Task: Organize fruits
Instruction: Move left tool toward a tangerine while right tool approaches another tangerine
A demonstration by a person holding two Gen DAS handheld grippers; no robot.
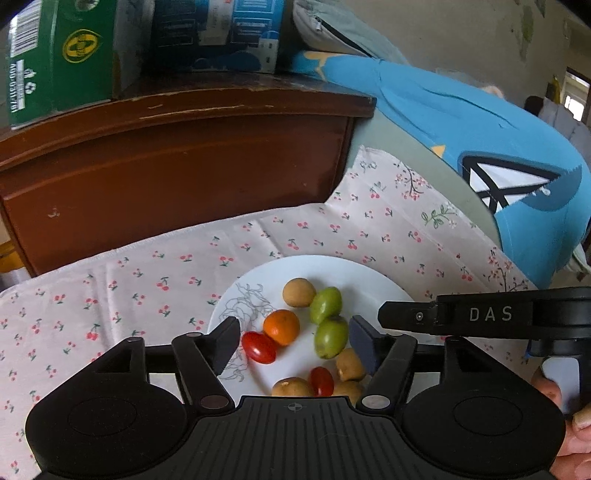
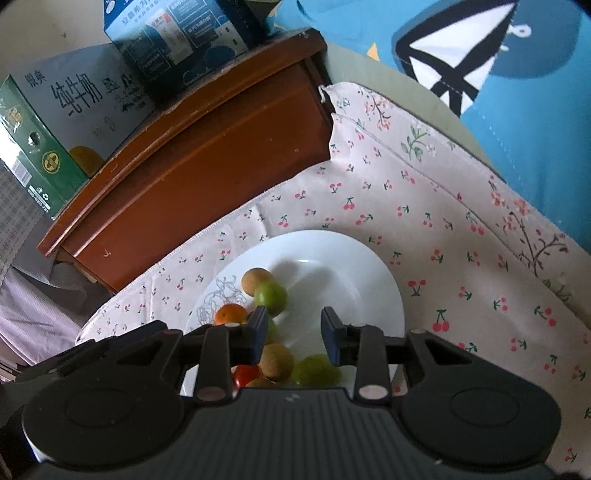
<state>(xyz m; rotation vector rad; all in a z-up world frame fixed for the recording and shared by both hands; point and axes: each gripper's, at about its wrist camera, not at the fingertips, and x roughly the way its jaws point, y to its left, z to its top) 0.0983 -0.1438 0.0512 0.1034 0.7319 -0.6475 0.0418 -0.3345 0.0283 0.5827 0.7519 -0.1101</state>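
White plate [image 1: 258, 280] resting on a pink cherry-print cloth [image 1: 147, 266], near the cloth's edge that runs along a brown wooden cabinet [image 1: 177, 162]. Piled on the plate's left half: tan round fruits, one at the far end of the pile [image 1: 298, 292], two green fruits [image 1: 325, 304] side by side, touching, a small orange fruit [image 1: 282, 326] and a red cherry tomato [image 1: 258, 347] just beside it, a second red tomato [image 1: 321, 381] nearer the plate's front rim among more tan fruits. Right half of the plate bare. Left gripper [image 1: 295, 341] hovering over the pile, jaws spread wide, nothing pressed between the pads. Right gripper [image 2: 293, 334] above the plate's bare middle, jaws parted in a narrower gap, gripping nothing; a tan fruit [image 2: 277, 362] and a blurred green fruit [image 2: 317, 369] lying below that gap. Green carton [image 1: 55, 62] and blue carton [image 1: 218, 33] standing on the cabinet top. Blue patterned fabric [image 1: 480, 140] beyond the cloth's far right corner. Fingers [image 1: 576, 435] of a hand at the lower right edge of the left wrist view.
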